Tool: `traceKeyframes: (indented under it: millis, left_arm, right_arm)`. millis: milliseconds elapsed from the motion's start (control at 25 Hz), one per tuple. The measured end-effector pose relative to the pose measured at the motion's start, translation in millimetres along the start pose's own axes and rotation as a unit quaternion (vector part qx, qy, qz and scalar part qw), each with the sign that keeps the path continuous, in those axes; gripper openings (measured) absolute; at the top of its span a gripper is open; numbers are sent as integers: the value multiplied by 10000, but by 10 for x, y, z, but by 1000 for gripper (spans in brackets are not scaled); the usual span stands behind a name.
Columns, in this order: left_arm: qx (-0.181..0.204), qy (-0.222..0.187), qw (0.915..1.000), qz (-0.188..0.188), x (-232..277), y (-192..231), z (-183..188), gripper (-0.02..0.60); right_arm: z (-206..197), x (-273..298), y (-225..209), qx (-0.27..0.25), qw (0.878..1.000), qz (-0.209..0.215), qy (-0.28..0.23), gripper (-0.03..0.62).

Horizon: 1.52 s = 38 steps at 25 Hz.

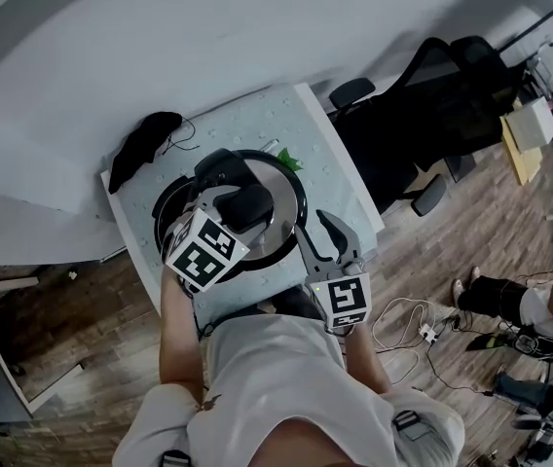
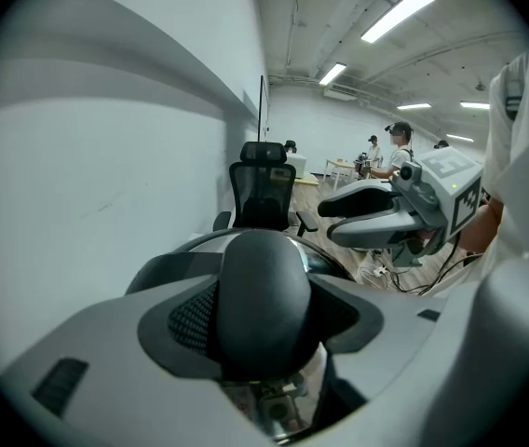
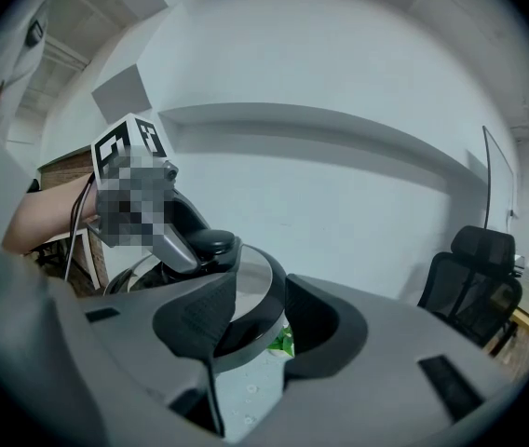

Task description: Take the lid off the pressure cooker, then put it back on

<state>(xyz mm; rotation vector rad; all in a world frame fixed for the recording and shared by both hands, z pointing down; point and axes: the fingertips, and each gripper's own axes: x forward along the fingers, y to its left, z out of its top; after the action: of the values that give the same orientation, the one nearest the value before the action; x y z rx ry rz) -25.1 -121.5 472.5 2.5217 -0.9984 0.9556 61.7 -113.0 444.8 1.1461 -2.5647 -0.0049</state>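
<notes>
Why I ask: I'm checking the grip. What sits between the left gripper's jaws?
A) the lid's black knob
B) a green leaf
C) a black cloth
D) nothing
A: in the left gripper view, the left gripper is clamped on the lid's black knob from both sides.

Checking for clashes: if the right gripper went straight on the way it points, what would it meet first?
The lid's rim, most likely: it sits between the right gripper's open jaws. Behind it comes the left gripper on the knob, though depth is unclear.
</notes>
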Motion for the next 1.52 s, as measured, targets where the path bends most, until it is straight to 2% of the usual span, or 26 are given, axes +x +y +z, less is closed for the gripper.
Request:
traceKeyframes:
  millis: [520, 960, 1520]
  left_arm:
    - [20, 50, 10000, -3, 456, -228, 353, 278]
    - [66, 126, 9997, -205, 905, -470, 569, 278]
    - [-57, 312, 9990, -330, 1508, -766, 651, 278]
  right_arm:
    - [-167, -187, -519, 107, 9999, -77, -10, 167]
    - [-411, -355, -923, 292, 9992, -242, 106, 167]
    - [-807, -497, -1354, 487, 9974, -379, 370, 167]
